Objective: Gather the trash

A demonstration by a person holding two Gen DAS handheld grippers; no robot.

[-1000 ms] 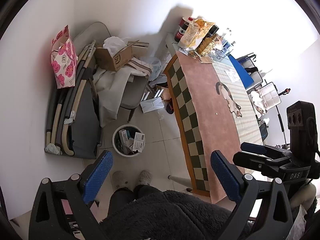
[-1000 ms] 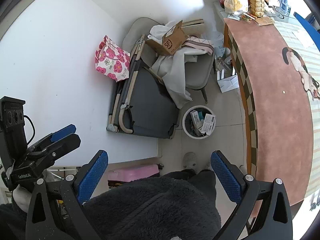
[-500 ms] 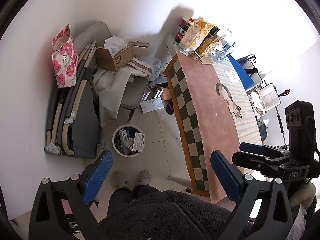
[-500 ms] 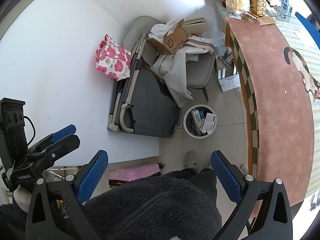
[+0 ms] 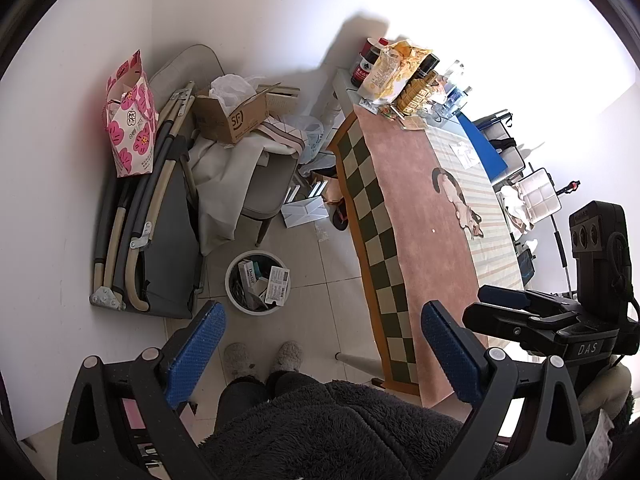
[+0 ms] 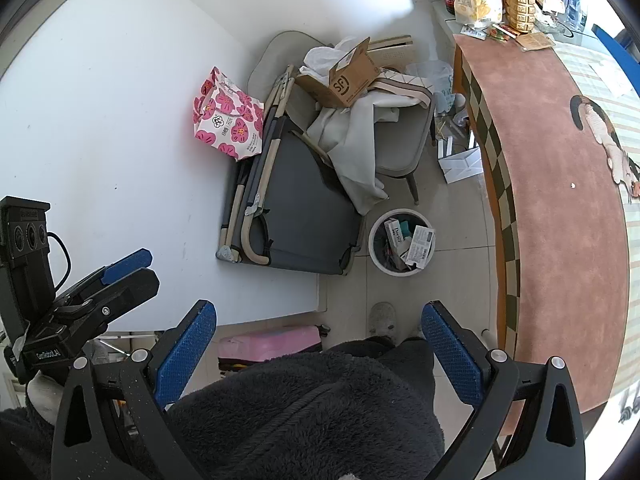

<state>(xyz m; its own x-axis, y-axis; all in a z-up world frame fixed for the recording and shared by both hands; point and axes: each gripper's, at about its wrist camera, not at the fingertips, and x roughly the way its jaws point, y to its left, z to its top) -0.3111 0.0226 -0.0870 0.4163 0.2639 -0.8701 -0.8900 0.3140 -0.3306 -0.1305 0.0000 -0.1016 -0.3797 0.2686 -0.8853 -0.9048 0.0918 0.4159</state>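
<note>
Nothing shifted; both hand-held grippers gape above bin

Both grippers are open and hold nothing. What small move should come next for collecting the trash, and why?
Probably lower the left gripper toward the white folded paper lying on the floor tiles by the chair. Both it and the right gripper are held high, open and empty, so nothing is collected yet. The white bin stands close to that paper and already holds cartons, so the carry looks short.
</note>
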